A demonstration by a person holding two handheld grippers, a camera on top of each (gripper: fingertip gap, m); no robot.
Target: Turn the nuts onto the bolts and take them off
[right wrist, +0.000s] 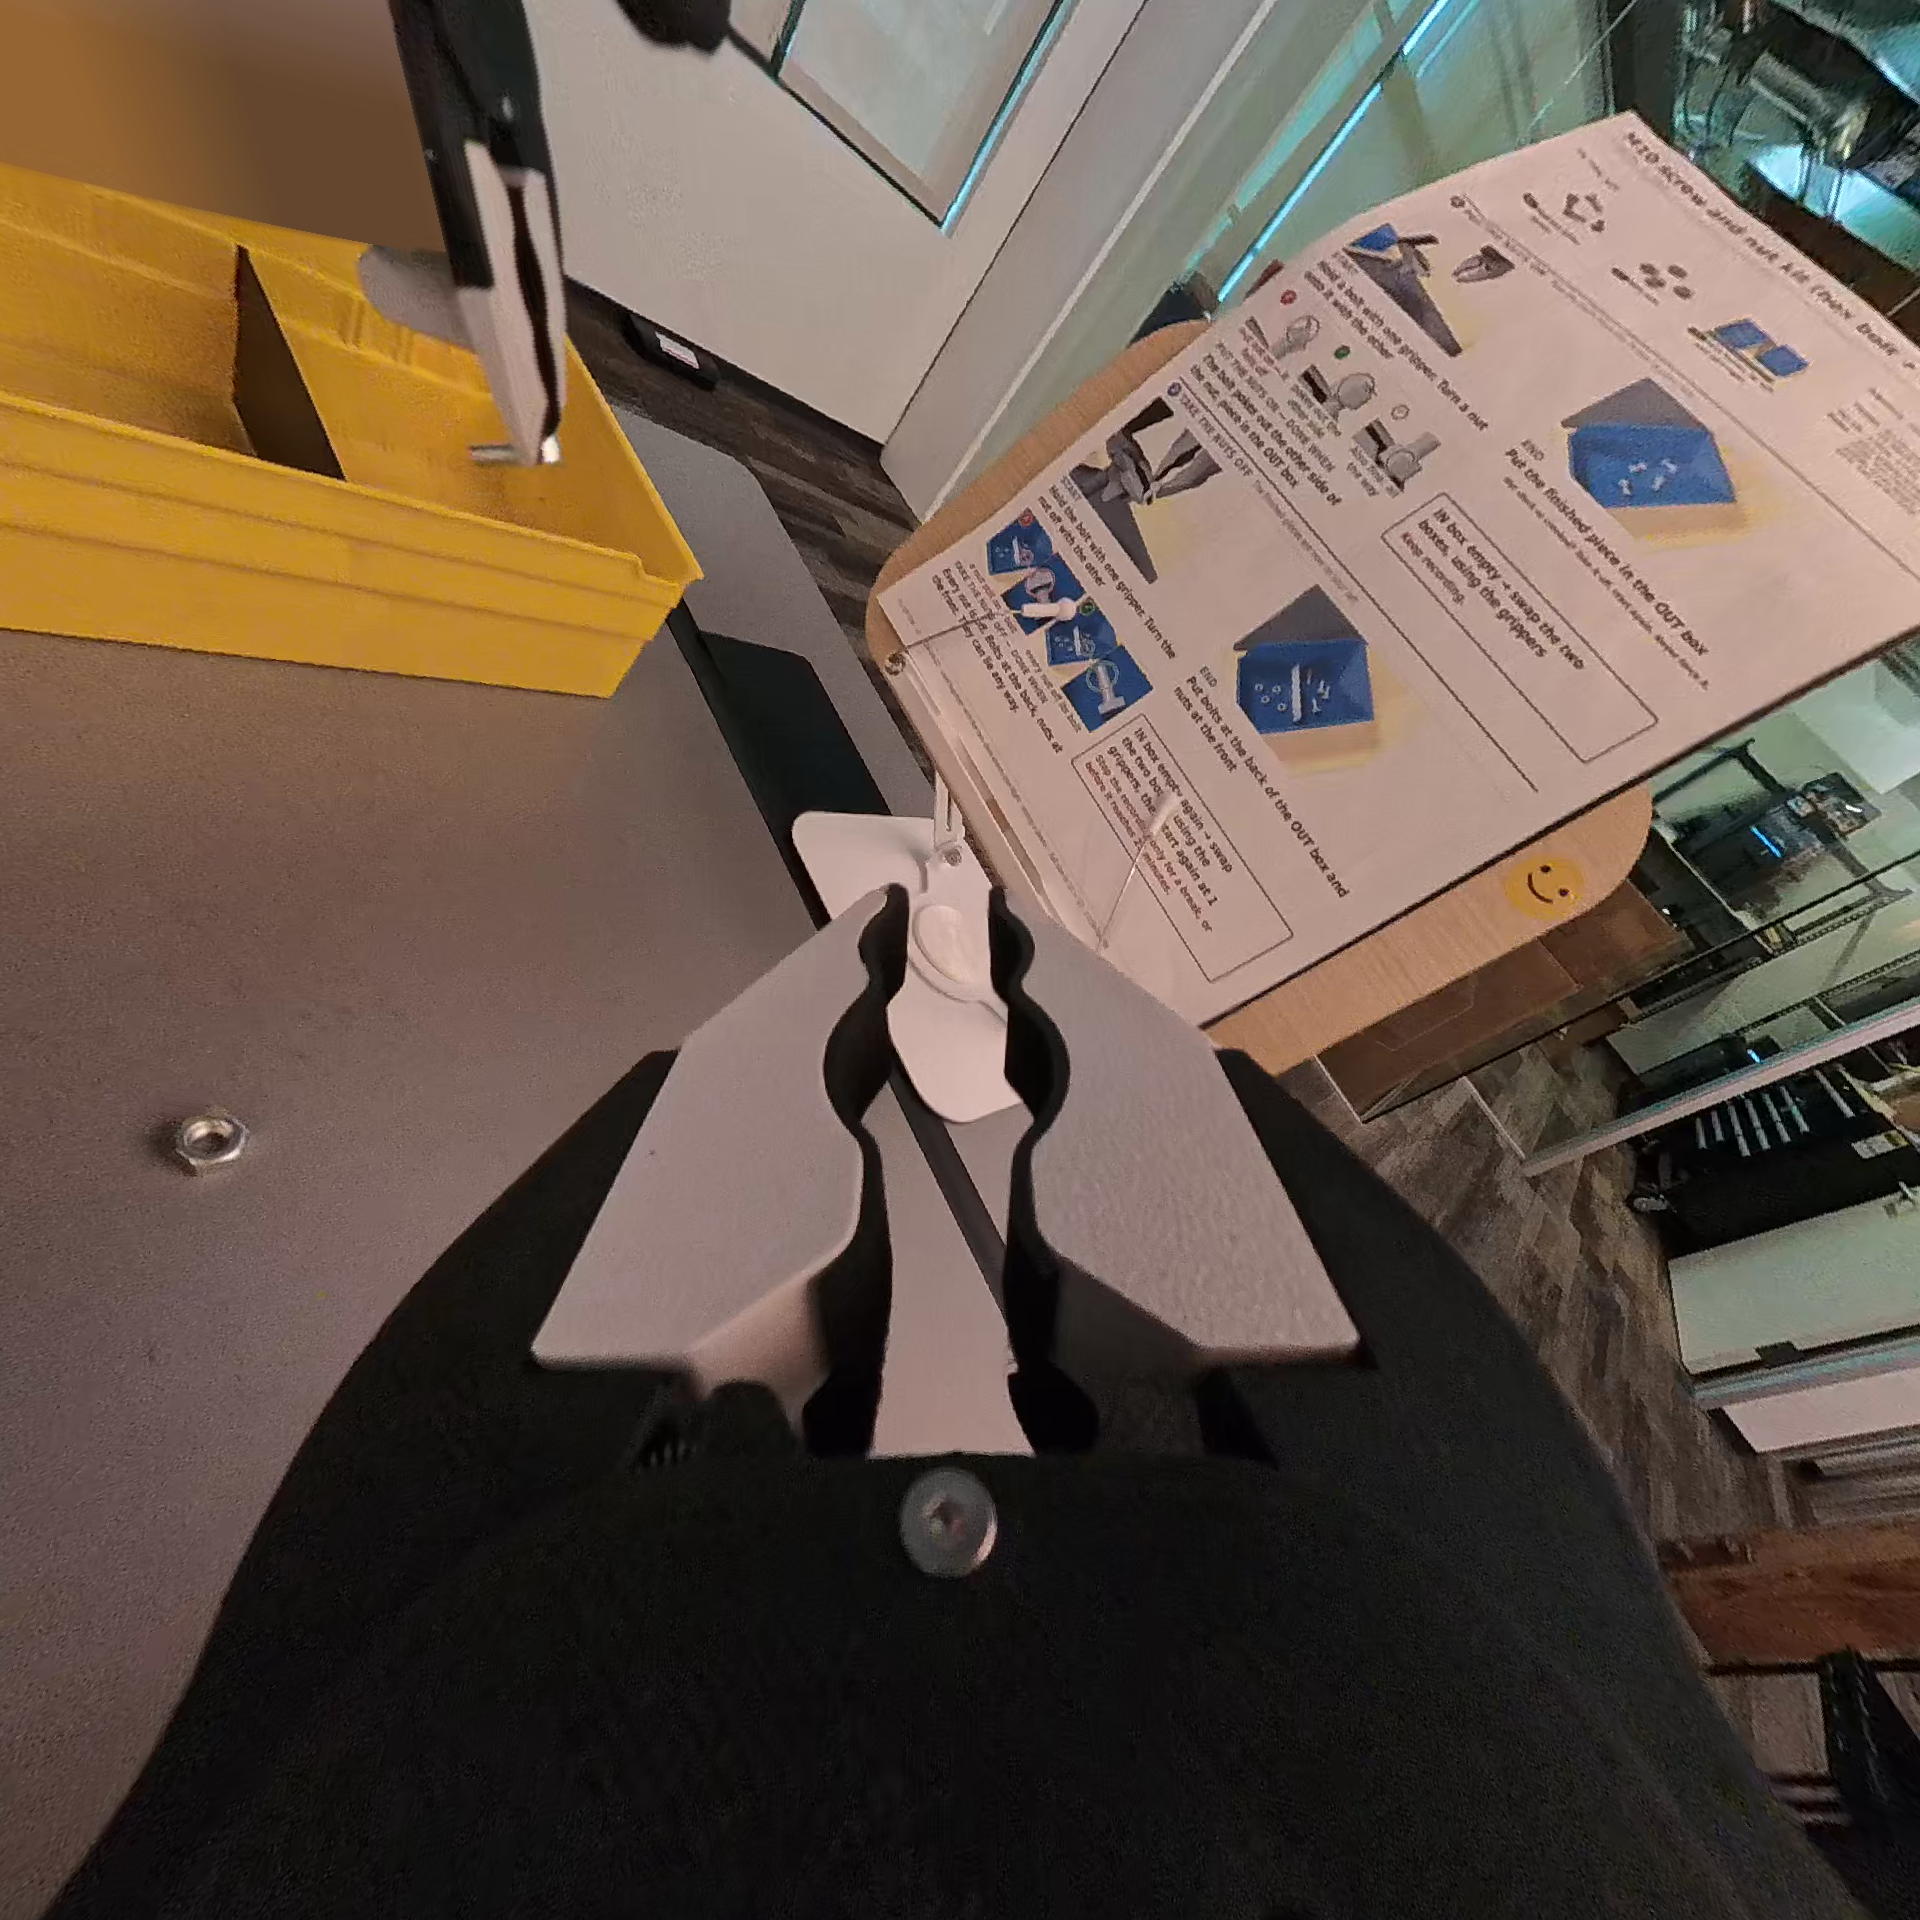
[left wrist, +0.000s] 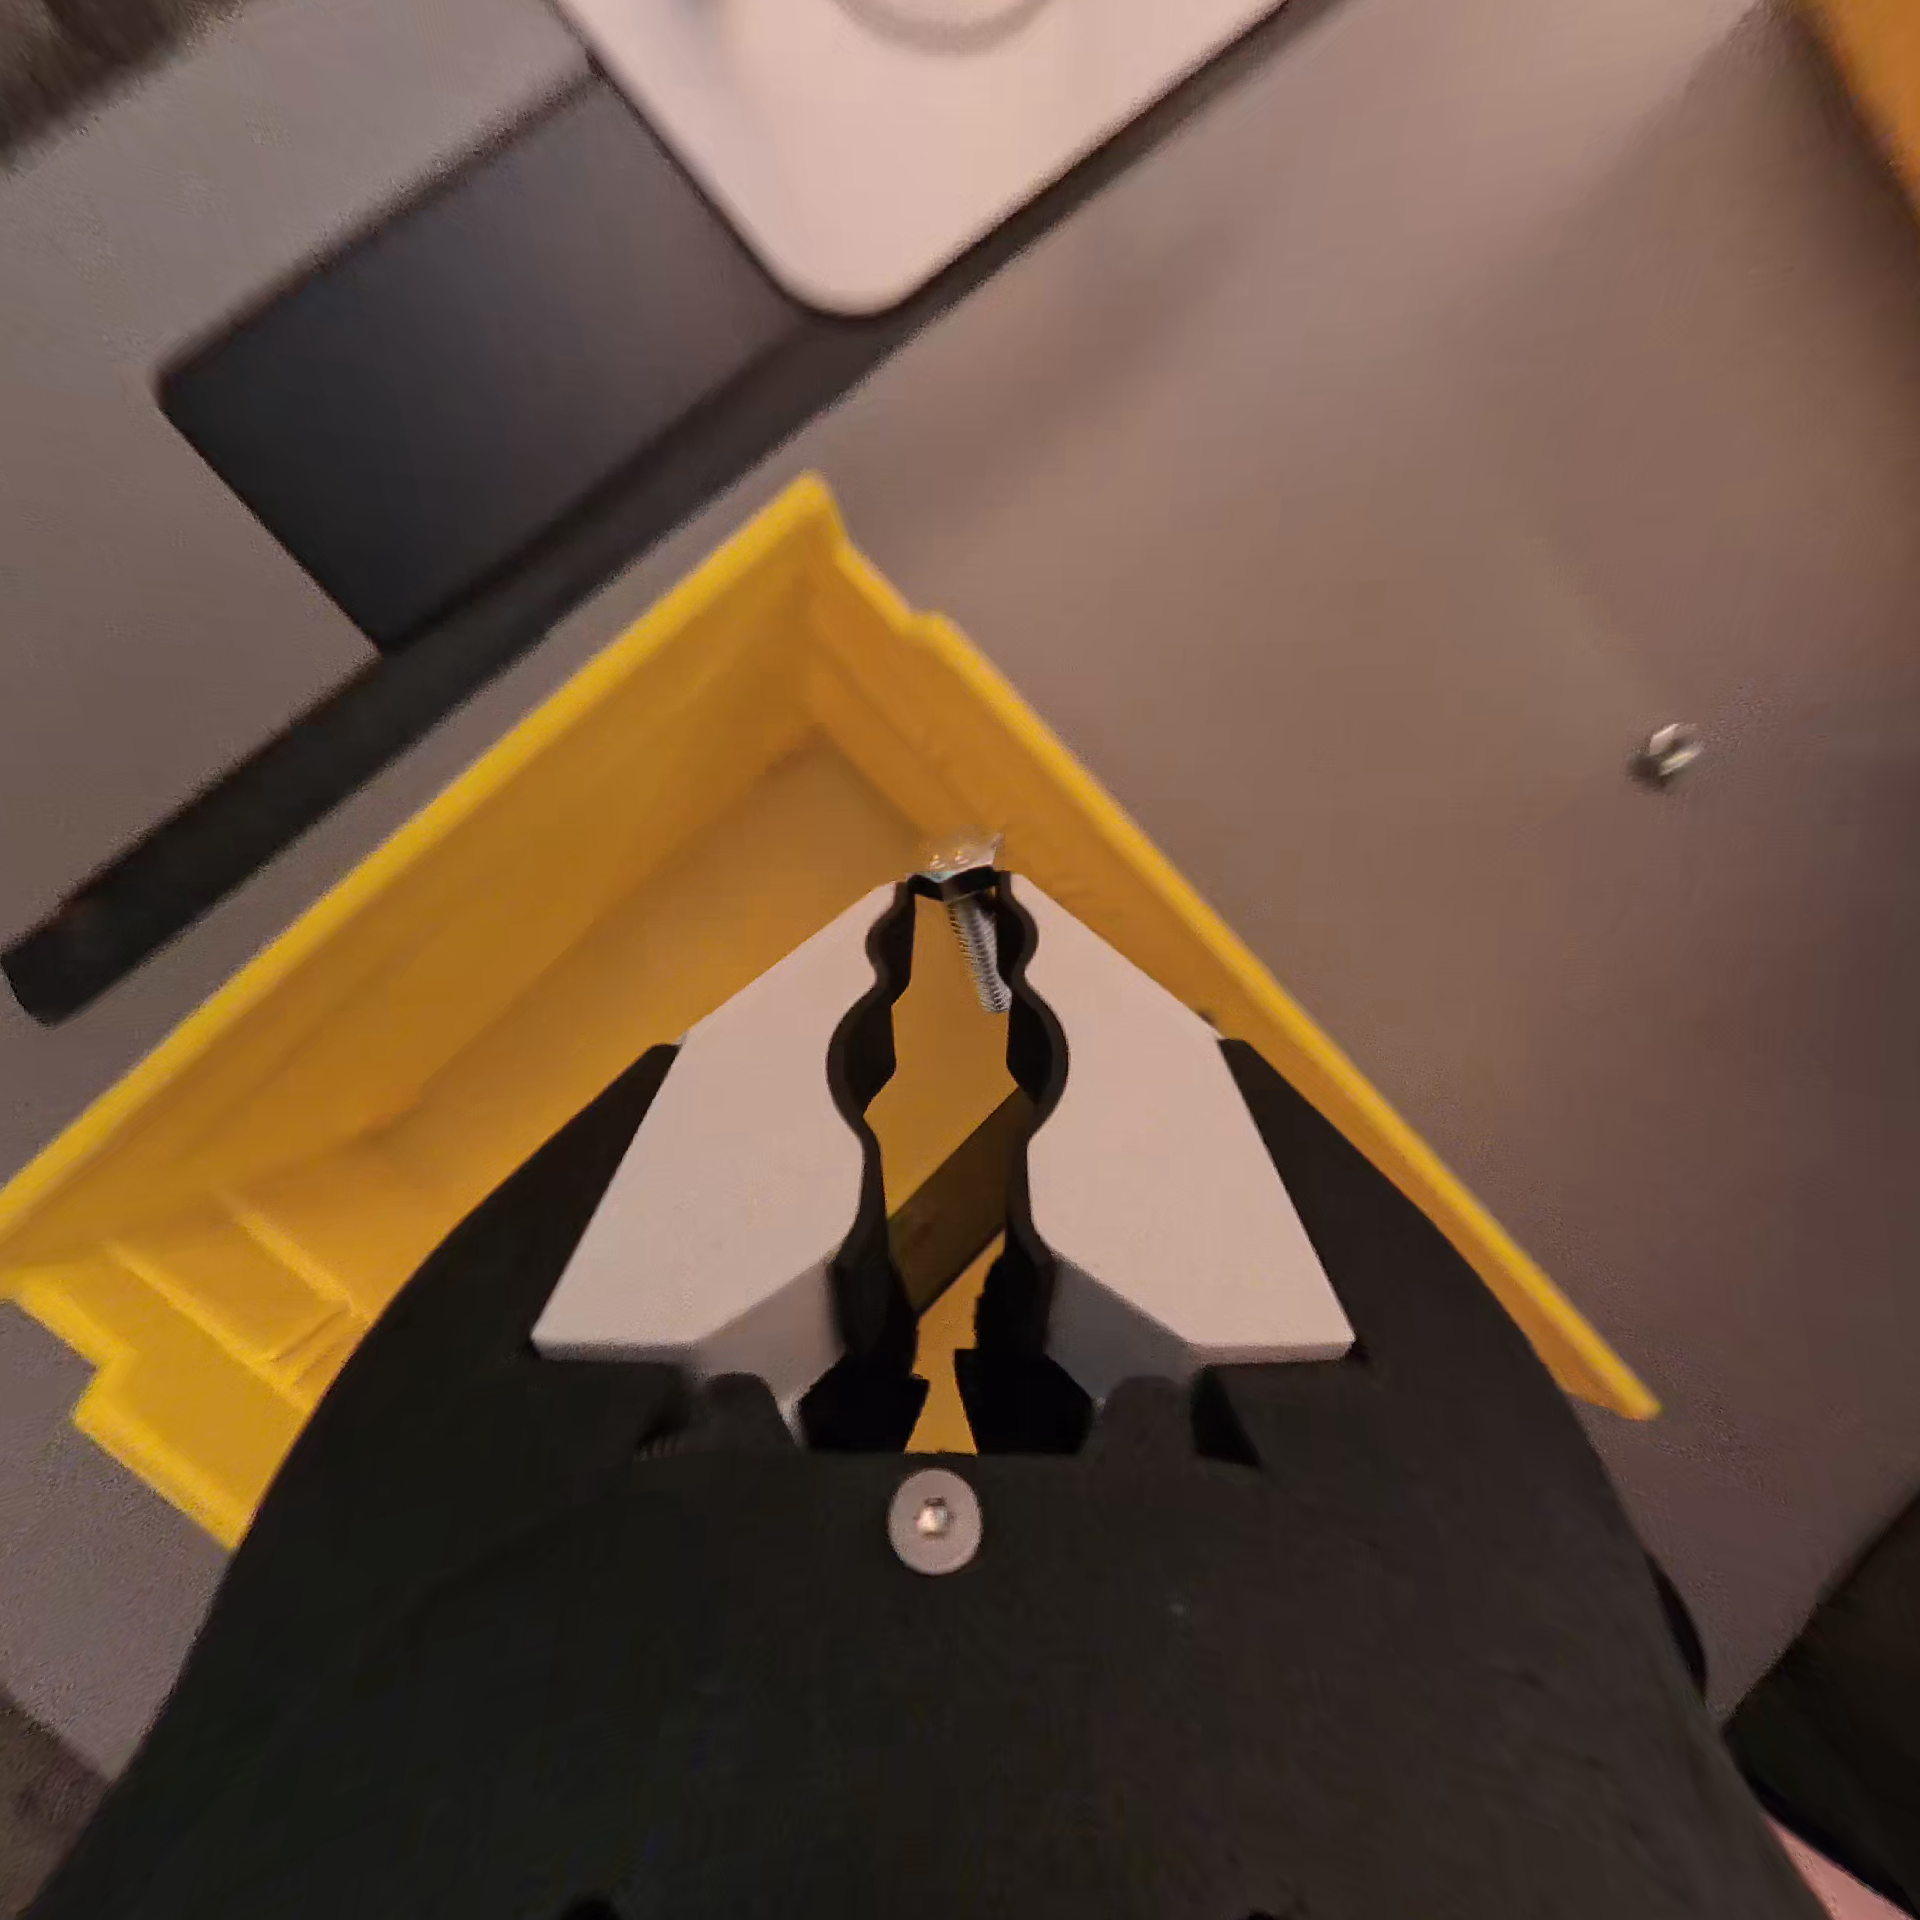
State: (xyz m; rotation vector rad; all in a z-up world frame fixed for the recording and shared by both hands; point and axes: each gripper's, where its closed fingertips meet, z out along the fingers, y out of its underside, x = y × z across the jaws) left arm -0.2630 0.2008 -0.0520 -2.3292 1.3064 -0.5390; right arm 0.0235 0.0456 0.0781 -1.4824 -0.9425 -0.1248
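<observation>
My left gripper (left wrist: 956,883) is shut on a small silver bolt (left wrist: 977,951) by its head end, the threaded shank lying back between the fingers. It hangs over a yellow bin (left wrist: 582,935). A loose silver nut (left wrist: 1665,753) lies on the grey table to the right of the bin. In the right wrist view the left gripper (right wrist: 514,442) holds the bolt (right wrist: 499,451) above the yellow bin (right wrist: 343,582), and the nut (right wrist: 208,1141) lies on the table at the left. My right gripper (right wrist: 940,904) is open a little and empty, above the table's right edge.
A white stand base (right wrist: 951,1070) carries a tilted board with a printed instruction sheet (right wrist: 1403,582) at the right. A dark divider (right wrist: 281,384) stands inside the bin. A black slot (left wrist: 436,416) and a white plate (left wrist: 883,135) lie beyond the bin. The table edge (right wrist: 748,644) drops to the floor. The grippers' ends are close to 35 cm from one another.
</observation>
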